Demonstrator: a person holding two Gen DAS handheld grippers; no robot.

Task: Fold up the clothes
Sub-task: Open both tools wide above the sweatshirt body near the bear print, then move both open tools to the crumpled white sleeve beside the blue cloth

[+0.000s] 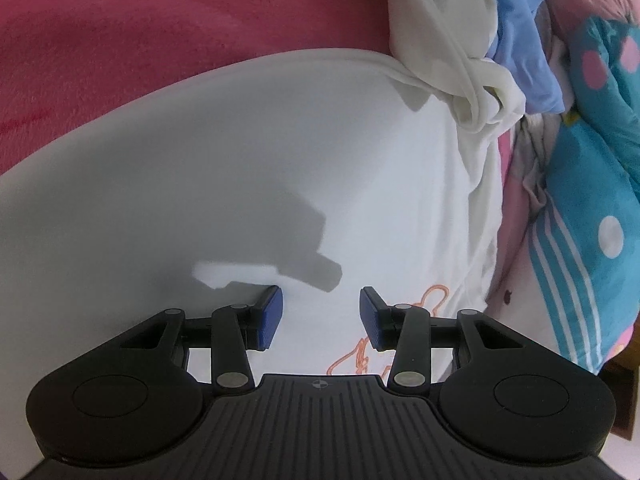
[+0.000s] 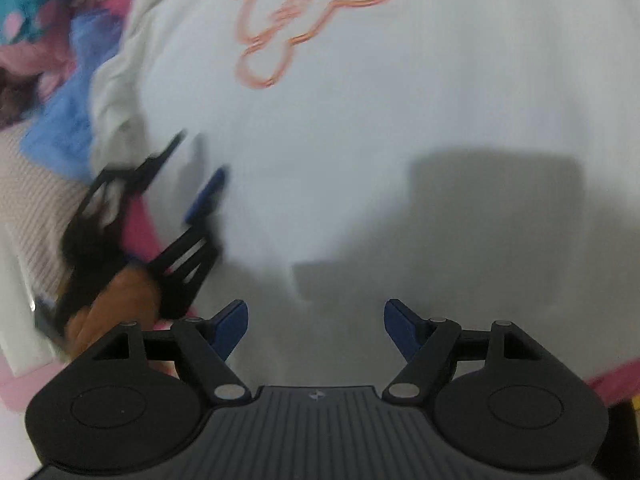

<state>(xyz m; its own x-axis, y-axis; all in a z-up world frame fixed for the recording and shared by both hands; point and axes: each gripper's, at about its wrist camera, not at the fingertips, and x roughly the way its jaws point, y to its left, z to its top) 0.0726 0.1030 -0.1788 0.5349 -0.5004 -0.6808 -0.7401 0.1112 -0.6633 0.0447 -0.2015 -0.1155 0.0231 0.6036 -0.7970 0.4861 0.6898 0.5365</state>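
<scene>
A white T-shirt (image 1: 224, 152) lies spread flat on a red fleece blanket (image 1: 140, 28). Its orange outline print (image 1: 360, 352) shows just beyond my left gripper (image 1: 320, 306), which hovers over the cloth, open, with nothing between its blue pads. A bunched white sleeve (image 1: 448, 56) is heaped at the shirt's far right corner. In the right wrist view the same T-shirt (image 2: 400, 128) fills the frame, with the print (image 2: 316, 12) at the top. My right gripper (image 2: 315, 314) hangs open above plain cloth. The left gripper (image 2: 196, 168) appears blurred at the left, held by a hand (image 2: 116, 300).
A light blue garment (image 1: 516, 32) lies beside the bunched sleeve. A teal quilt with pink and white dots (image 1: 592, 184) is piled along the right. In the right wrist view, blue cloth (image 2: 68, 128) and a ribbed pale knit (image 2: 28, 208) lie left of the shirt.
</scene>
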